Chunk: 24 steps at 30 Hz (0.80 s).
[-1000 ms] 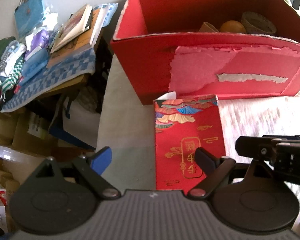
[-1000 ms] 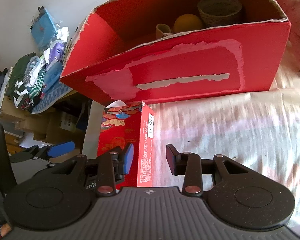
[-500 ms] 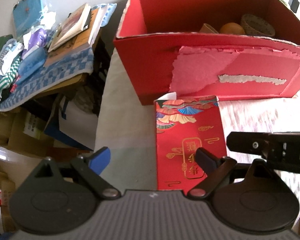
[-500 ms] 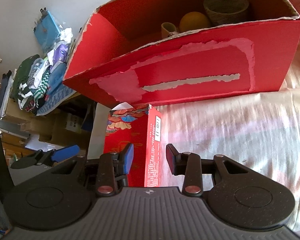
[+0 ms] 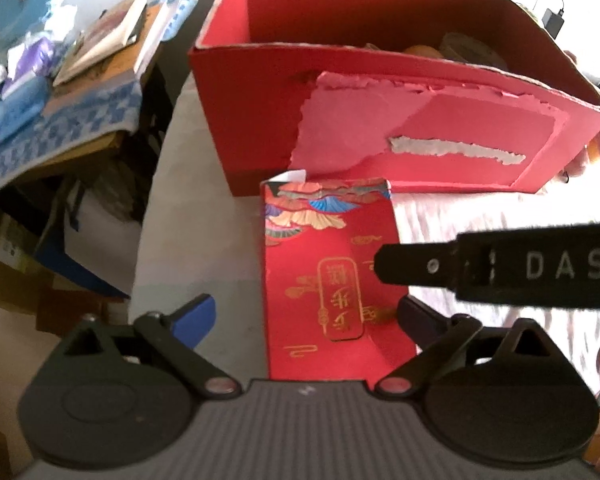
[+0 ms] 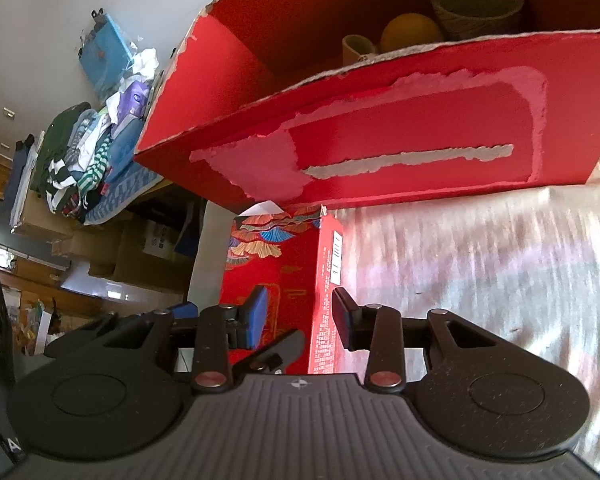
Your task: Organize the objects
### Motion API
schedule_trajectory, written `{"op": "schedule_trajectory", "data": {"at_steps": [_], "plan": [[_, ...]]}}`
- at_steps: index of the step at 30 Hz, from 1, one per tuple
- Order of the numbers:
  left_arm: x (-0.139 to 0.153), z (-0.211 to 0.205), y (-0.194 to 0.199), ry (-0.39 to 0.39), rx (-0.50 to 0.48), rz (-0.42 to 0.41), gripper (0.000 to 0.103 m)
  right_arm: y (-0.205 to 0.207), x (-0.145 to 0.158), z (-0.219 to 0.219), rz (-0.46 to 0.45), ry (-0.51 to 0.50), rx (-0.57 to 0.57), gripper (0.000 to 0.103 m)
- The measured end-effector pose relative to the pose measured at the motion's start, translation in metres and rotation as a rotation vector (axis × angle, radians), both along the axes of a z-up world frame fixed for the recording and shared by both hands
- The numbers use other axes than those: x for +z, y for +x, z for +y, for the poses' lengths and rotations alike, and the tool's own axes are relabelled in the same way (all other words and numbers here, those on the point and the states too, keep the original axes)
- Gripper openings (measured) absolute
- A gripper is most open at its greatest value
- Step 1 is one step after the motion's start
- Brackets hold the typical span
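Both grippers have edged closer: the right gripper point(image 6: 296, 316) straddles the flat red patterned carton point(image 6: 276, 276), jaws narrowly apart, while the left gripper point(image 5: 304, 312) gapes wide beside it, ready to lift it into the big red cardboard box point(image 6: 380, 132) ahead.

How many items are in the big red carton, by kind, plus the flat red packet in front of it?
Cup: 1
Orange round fruit: 1
Woven bowl: 1
Flat red packet outside the big red carton, between the right tongs: 1
Total: 4 visible; carton's hidden floor may hold more.
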<state>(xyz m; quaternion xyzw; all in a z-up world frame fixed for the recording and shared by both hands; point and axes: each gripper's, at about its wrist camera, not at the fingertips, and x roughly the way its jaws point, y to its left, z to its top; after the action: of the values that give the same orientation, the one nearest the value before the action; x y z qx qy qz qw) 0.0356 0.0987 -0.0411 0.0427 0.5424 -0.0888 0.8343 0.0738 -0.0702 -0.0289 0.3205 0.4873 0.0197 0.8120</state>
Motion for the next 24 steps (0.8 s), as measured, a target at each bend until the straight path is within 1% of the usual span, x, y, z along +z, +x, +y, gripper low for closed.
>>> {"op": "schedule_trajectory", "data": {"at_steps": [8, 12, 13, 14, 17, 22, 24], "plan": [[-0.003, -0.004, -0.002, -0.021, -0.025, -0.011, 0.100, 0.006, -0.012, -0.001, 0.014, 0.017, 0.008, 0.039], [-0.004, -0.007, -0.001, -0.023, -0.044, -0.018, 0.101, 0.009, -0.019, -0.004, 0.030, 0.050, 0.004, 0.040], [-0.004, -0.007, 0.001, -0.027, -0.043, -0.018, 0.100, 0.010, -0.020, -0.004, 0.032, 0.057, 0.003, 0.040], [-0.005, -0.008, 0.002, -0.024, -0.044, -0.012, 0.096, 0.011, -0.022, -0.004, 0.038, 0.061, 0.007, 0.039], [-0.012, -0.010, 0.006, -0.008, -0.052, 0.021, 0.094, 0.013, -0.025, -0.004, 0.044, 0.084, 0.008, 0.040], [-0.018, -0.014, 0.011, 0.004, -0.064, 0.043, 0.090, 0.018, -0.027, -0.009, 0.051, 0.107, 0.003, 0.040], [-0.019, -0.014, 0.013, 0.013, -0.064, 0.046, 0.090, 0.020, -0.028, -0.009, 0.054, 0.112, 0.006, 0.041]]}}
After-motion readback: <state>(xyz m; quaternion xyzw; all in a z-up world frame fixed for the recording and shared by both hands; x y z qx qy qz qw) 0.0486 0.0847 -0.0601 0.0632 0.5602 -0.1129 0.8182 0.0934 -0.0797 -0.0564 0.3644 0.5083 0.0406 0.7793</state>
